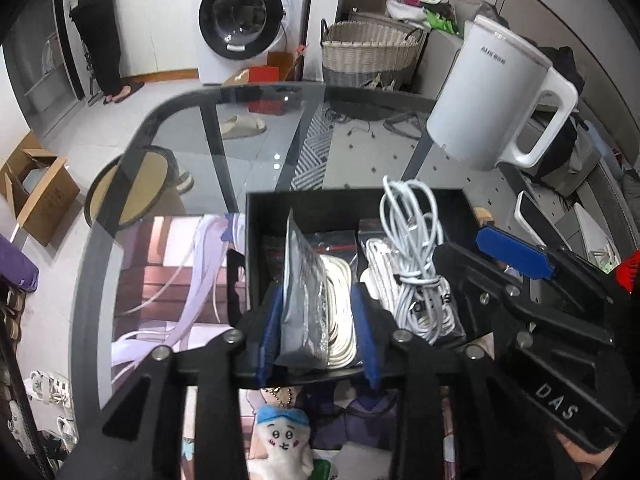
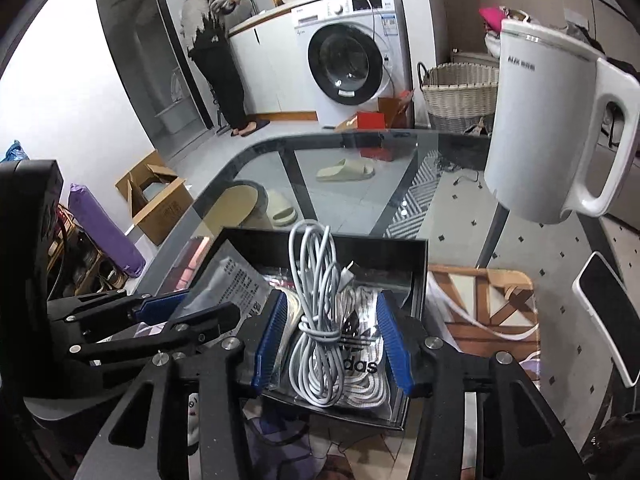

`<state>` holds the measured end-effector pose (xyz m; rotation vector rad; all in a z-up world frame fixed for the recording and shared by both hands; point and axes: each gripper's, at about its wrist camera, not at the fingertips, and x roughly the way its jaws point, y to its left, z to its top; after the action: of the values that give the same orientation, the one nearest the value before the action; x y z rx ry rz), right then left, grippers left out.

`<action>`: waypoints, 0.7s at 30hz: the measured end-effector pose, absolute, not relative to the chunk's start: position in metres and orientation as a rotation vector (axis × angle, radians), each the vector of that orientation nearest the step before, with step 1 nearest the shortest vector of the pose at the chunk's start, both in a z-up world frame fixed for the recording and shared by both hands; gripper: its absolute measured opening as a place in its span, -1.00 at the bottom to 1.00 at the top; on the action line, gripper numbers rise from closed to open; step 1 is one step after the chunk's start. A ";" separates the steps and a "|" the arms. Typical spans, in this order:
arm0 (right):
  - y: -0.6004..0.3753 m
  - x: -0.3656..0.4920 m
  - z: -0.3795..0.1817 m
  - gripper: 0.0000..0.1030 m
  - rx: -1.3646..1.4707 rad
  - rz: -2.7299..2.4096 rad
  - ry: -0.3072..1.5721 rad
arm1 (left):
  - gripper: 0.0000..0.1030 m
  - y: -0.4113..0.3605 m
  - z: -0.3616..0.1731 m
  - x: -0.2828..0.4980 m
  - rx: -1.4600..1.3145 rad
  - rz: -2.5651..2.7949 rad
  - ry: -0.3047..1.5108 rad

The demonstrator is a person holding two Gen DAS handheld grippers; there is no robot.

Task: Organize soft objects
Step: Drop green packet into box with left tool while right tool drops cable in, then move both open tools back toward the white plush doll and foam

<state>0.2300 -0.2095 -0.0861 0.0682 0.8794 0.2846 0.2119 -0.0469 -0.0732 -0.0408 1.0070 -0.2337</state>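
Observation:
A black open box [image 1: 260, 216] [image 2: 416, 264] sits on the glass table and holds bagged white laces [image 1: 340, 312] [image 2: 360, 360]. My left gripper [image 1: 318, 332] is open over the box's left half, with a grey foil pouch [image 1: 300, 288] [image 2: 236, 280] standing upright between its blue pads. My right gripper [image 2: 332, 340] is open over the right half, with a coiled white cable [image 2: 316, 320] [image 1: 412, 264] between its blue pads, resting on an Adidas lace bag. The right gripper's blue fingertip [image 1: 516, 248] shows in the left wrist view, and the left gripper's fingertip [image 2: 160, 306] in the right wrist view.
A white electric kettle [image 1: 492, 96] [image 2: 560, 132] stands at the far right of the table. A phone [image 2: 608, 312] lies at the right. A small plush keychain [image 1: 284, 436] lies in front of the box. Printed mats [image 1: 168, 272] lie under the glass.

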 end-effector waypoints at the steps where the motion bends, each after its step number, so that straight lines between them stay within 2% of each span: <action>1: -0.210 0.228 -0.083 -0.08 0.066 0.284 0.871 | -0.23 -0.047 -0.068 0.210 -0.037 -0.234 0.992; 12: -0.204 0.193 -0.032 -0.08 0.033 0.340 0.740 | -0.17 -0.029 -0.019 0.165 0.043 -0.253 0.870; 21: -0.189 0.170 -0.022 -0.08 0.070 0.419 0.876 | -0.13 0.002 -0.034 0.147 0.038 -0.296 1.033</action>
<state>0.1702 -0.1888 -0.0220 0.0704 0.8758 0.4187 0.1465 0.0021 -0.0340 0.0378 1.0327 -0.2962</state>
